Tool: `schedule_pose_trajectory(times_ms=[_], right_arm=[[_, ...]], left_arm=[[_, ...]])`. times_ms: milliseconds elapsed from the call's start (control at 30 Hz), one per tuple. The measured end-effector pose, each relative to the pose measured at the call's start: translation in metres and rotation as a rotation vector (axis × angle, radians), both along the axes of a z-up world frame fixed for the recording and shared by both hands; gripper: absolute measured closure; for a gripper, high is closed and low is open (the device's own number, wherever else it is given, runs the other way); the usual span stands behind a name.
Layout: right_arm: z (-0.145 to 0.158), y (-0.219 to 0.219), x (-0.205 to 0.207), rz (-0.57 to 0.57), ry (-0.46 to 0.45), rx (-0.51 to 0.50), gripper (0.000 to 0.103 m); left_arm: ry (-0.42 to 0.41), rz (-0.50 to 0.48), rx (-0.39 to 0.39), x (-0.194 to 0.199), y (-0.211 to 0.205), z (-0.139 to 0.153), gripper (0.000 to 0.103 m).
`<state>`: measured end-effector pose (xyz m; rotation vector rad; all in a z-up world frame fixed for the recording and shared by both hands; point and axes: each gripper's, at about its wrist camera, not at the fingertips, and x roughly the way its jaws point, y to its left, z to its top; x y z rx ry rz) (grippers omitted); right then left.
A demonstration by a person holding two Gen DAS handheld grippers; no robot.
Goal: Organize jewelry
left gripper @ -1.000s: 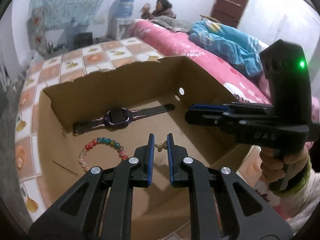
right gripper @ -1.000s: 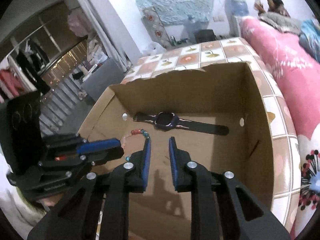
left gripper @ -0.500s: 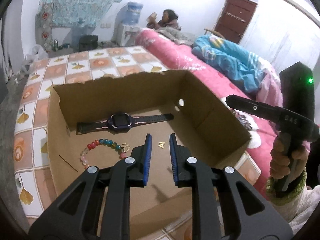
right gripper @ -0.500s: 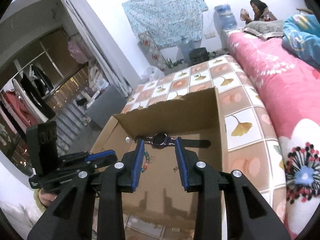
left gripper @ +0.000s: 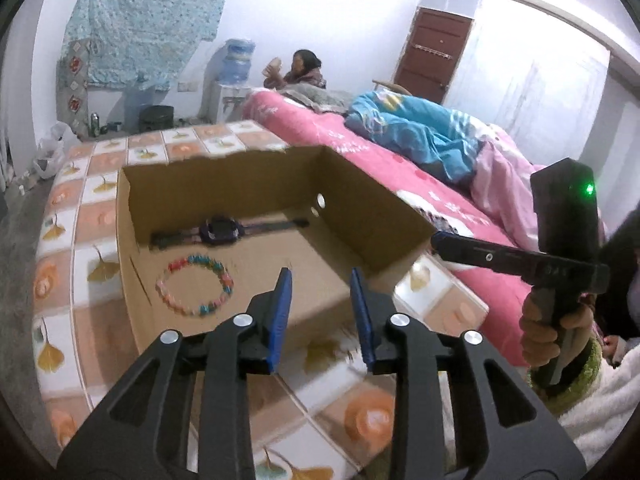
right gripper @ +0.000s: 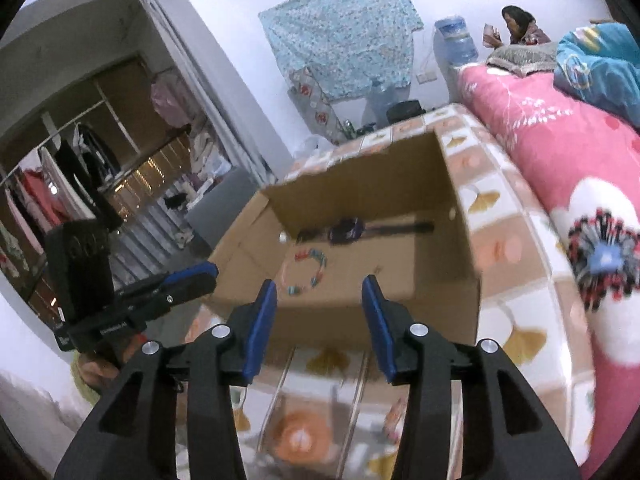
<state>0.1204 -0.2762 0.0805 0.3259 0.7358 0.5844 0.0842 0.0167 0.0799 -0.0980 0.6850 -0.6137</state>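
Left gripper (left gripper: 322, 294): jaws parted, just been opening, nothing between them. Right gripper (right gripper: 320, 308): jaws parted wider, just been opening, empty. Ahead of both, the cardboard box (left gripper: 224, 184) holds the bead bracelet (left gripper: 196, 286) nearest the fingertips and the watch (left gripper: 222, 230) beyond it, along the far wall.

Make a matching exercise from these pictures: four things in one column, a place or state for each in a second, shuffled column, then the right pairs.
Things
1. dark purple wristwatch
2. multicoloured bead bracelet
3. open brown cardboard box
4. left gripper

Places or states
A. stands on the tiled surface beside the pink bed
B. lies stretched out along the box's far wall
C. jaws apart, nothing between them
D. lies in a ring on the box floor, nearer than the watch

Pairs: 1-B, 2-D, 3-A, 4-C
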Motion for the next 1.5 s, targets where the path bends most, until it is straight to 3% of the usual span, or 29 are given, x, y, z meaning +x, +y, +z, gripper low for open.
schedule_pose_trajectory(times_ms=[367, 533, 600, 1367, 1500], right_arm=[[-0.041, 0.002, -0.022, 0.0, 0.124, 0.036, 0.058], [-0.045, 0.003, -0.02, -0.001, 0.137, 0.033, 0.057], [-0.047, 0.004, -0.019, -0.003, 0.139, 0.032, 0.049], [-0.07, -0.003, -0.032, -0.011, 0.183, 0.016, 0.049], [-0.072, -0.005, -0.037, -0.013, 0.173, 0.011, 0.039]], left_arm=[[0.104, -0.055, 0.023, -0.031, -0.012, -0.045, 0.071], [0.125, -0.058, 0.053, -0.03, -0.021, -0.059, 0.071], [0.129, -0.054, 0.071, -0.029, -0.024, -0.063, 0.071], [0.171, -0.032, 0.186, -0.023, -0.037, -0.091, 0.071], [0.18, -0.031, 0.202, -0.023, -0.04, -0.095, 0.071]])
